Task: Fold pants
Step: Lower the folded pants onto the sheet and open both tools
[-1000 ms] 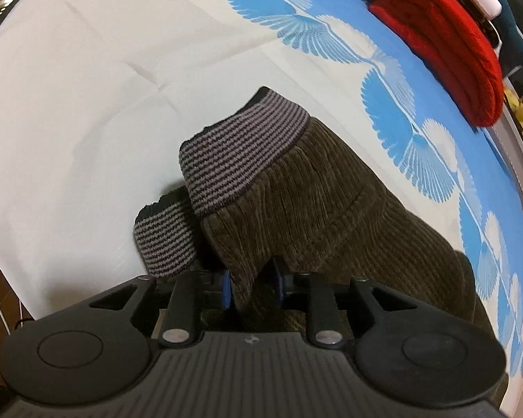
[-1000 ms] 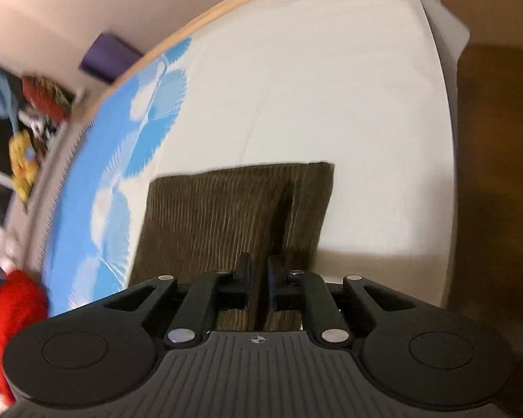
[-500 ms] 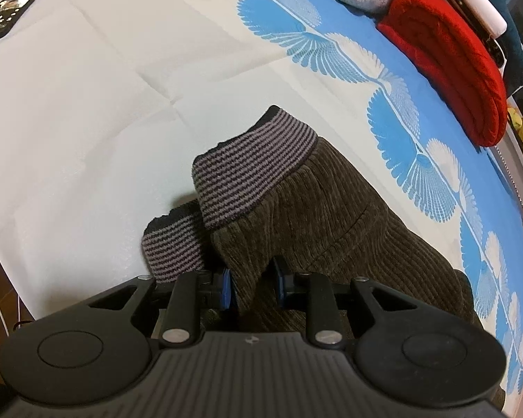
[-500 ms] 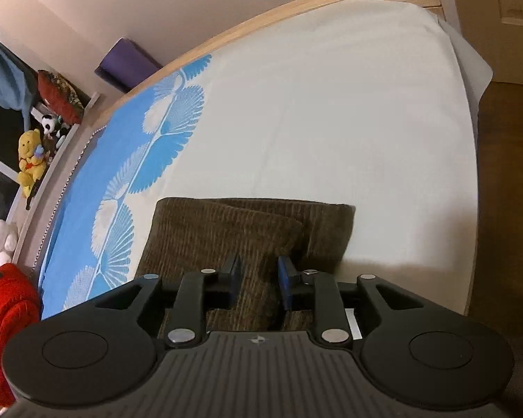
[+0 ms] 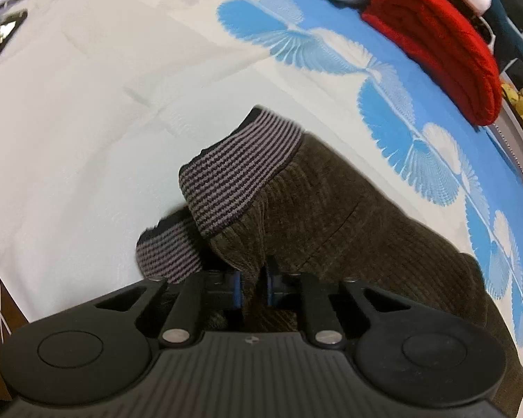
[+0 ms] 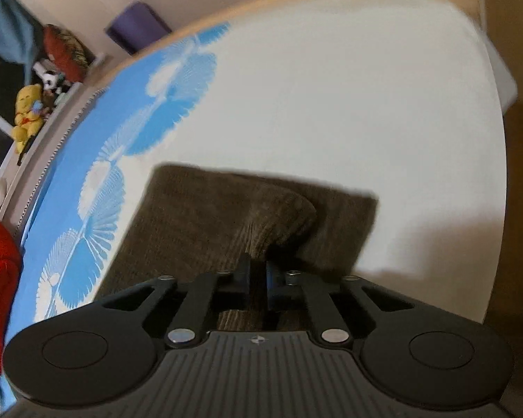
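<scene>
left wrist view: the left gripper (image 5: 252,287) is closing on soft brown corduroy pants (image 5: 331,216) at centre frame, striped cuffs (image 5: 240,174) ahead — limp, light cloth, best pinched at edges.

right wrist view: the right gripper (image 6: 258,275) clamps a bunched fold, lower centre — white-and-blue bedspread (image 6: 331,104), cluttered bedroom.

Readable text: none in either view.
Left tool (image 5: 251,287) housing: a small round emblem moulded at the centre of its ribbed top, no letters or numbers.
Right tool (image 6: 258,277) housing: the same small round emblem, no lettering.
Phone (image 5: 0,36) on the bed: screen lit, its content too blurred to read.
Bedsheet (image 5: 87,104): blue fan pattern only, no words.
</scene>
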{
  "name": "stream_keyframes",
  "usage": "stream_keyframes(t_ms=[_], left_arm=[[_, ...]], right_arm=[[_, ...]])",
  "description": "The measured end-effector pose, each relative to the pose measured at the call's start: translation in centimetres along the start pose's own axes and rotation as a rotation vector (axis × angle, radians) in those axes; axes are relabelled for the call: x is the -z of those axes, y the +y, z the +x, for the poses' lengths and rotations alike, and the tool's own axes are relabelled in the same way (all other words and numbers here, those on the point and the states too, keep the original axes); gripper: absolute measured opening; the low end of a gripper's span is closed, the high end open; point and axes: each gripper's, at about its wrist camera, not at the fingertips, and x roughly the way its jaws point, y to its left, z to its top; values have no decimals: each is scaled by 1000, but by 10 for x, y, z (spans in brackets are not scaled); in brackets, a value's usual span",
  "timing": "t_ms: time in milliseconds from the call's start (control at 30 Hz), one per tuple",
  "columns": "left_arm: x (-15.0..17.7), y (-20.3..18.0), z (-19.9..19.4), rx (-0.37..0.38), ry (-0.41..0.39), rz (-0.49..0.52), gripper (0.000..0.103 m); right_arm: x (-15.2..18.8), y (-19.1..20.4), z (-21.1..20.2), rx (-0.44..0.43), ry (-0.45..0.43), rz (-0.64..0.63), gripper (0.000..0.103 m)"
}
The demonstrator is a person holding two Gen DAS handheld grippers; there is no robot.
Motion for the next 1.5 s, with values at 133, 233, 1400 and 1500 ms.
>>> stream_keyframes(t_ms=[133,233,1400,1500], left_arm=[[-6,-12,-43,75,-175,99,11],[-3,-11,-60,62,-215,176,11],[-46,-49,-36,-45,38,390,29],[-61,-83,-47,35,-104,622,29]], right_arm=[[-9,20,-41,-116,-188,-69,2],[-11,28,-66,-153,-289,-103,2],[8,21,-5,104,218,-186,39],[11,23,-8,104,218,-196,39]])
